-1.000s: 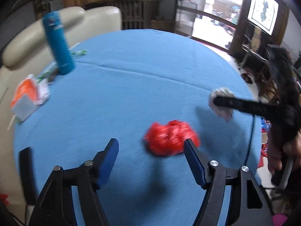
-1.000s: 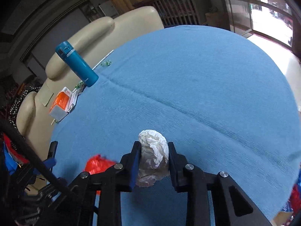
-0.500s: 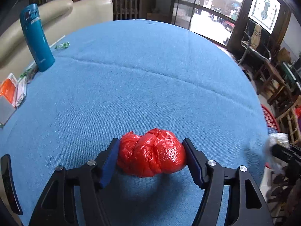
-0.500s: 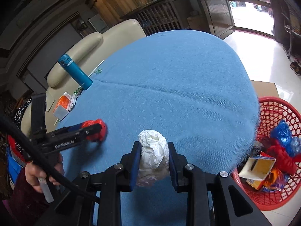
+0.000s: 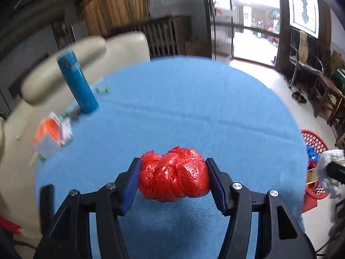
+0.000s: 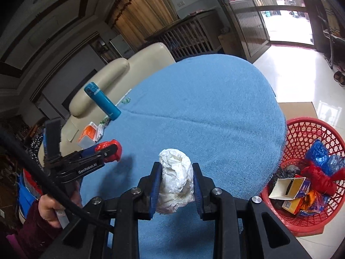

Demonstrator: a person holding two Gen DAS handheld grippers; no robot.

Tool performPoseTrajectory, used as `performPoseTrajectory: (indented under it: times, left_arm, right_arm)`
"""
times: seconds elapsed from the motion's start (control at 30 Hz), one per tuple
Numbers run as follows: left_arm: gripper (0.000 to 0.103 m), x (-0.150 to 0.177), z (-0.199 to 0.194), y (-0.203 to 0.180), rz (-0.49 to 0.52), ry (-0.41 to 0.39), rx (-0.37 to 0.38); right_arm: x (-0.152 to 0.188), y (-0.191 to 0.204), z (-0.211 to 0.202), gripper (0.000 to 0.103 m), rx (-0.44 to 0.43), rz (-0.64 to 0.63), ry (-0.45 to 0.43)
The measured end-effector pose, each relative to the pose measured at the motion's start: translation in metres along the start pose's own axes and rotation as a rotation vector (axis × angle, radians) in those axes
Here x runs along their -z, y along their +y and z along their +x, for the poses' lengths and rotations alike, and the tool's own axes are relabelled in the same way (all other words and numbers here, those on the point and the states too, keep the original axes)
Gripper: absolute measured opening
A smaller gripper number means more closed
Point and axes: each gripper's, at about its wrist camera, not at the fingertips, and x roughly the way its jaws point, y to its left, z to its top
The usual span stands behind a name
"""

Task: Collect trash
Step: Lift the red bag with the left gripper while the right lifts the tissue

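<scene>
The bottle (image 6: pixel 102 100) stands at the surface's (image 6: pixel 204 112) far left edge, with the carton (image 6: pixel 89 134) just nearer along that edge and the sofa (image 6: pixel 120 73) behind both. The basket (image 6: pixel 306 172) sits on the floor off the surface's right side (boxes and bags lie in it).

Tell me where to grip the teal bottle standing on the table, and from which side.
Grip the teal bottle across its smooth cylindrical body, about mid-height, coming in level from the bare table side. It stands upright, and packets crowd its base on the sofa side. Both grippers are full now.
</scene>
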Motion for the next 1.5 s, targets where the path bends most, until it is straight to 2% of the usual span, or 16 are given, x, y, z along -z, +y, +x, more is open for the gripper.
performPoseTrajectory:
  times: [0.2,0.73,1.0,1.5]
  left_arm:
    - [0.061,0.001,-0.052,-0.005,0.011,-0.107,-0.033]
    - [0.062,0.004,-0.124,0.005,-0.014,-0.209,-0.092]
    - [0.062,0.007,-0.134,0.006,-0.006,-0.233,-0.120]
    - [0.062,0.019,-0.126,0.005,-0.001,-0.181,-0.141]
  right_arm:
    - [-0.005,0.024,-0.023,0.030,-0.036,-0.049,-0.060]
    - [-0.005,0.073,-0.062,0.030,-0.102,-0.148,-0.142]
    - [-0.003,0.079,-0.064,0.030,-0.121,-0.156,-0.145]
    - [0.009,0.086,-0.044,0.030,-0.158,-0.152,-0.092]
